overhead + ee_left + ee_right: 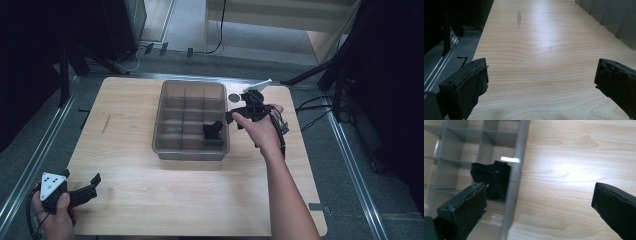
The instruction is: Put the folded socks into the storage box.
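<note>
I see the black cloth (213,130) lying in a right-hand compartment of the grey divided tray (165,120), at nine o'clock from my right gripper (235,119), whose jaws stand wide and empty beside the tray's wall. My left gripper (92,186) rests wide open over the surface (125,180), holding nothing. Risk: a jaw catching the wall and shoving the tray.

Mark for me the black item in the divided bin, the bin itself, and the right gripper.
black item (213,130), high view, its middle, in a right-hand compartment.
divided bin (192,156), high view, its near wall.
right gripper (231,119), high view, between the tips of its open jaws.
</note>
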Tool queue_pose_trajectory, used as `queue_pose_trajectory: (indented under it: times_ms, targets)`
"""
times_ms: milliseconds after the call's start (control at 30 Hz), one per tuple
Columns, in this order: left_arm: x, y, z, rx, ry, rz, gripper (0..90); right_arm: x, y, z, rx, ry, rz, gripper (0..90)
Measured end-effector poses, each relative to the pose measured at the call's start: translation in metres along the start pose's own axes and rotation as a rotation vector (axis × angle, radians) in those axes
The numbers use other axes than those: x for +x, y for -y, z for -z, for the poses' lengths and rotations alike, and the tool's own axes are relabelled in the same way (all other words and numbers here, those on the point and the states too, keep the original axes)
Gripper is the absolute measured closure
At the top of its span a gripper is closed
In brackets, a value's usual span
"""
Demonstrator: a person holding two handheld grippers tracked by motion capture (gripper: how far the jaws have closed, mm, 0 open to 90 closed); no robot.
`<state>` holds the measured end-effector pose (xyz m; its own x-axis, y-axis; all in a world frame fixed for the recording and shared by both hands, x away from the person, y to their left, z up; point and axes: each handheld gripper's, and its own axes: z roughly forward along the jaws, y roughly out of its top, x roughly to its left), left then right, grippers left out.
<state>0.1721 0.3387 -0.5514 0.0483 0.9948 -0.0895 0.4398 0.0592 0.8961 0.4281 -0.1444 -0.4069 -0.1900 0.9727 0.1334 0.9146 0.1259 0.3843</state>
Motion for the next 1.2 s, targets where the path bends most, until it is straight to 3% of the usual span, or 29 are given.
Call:
queue_pose_trajectory:
  times_ms: [333, 633, 1200]
  targets:
    - [0.0, 0.0, 0.0, 0.001, -0.003, -0.002, 0.0, -0.037, 0.014, 0.002, -0.021, 0.003, -0.045, 0.0]
    - [-0.001, 0.0, 0.0, 0.0, -0.004, -0.003, 0.0, -0.071, 0.038, 0.003, -0.036, 0.021, -0.066, 0.0]
    - [-0.001, 0.0, 0.0, 0.0, -0.006, -0.004, 0.0, -0.099, 0.084, -0.005, -0.04, 0.05, -0.056, 0.0]
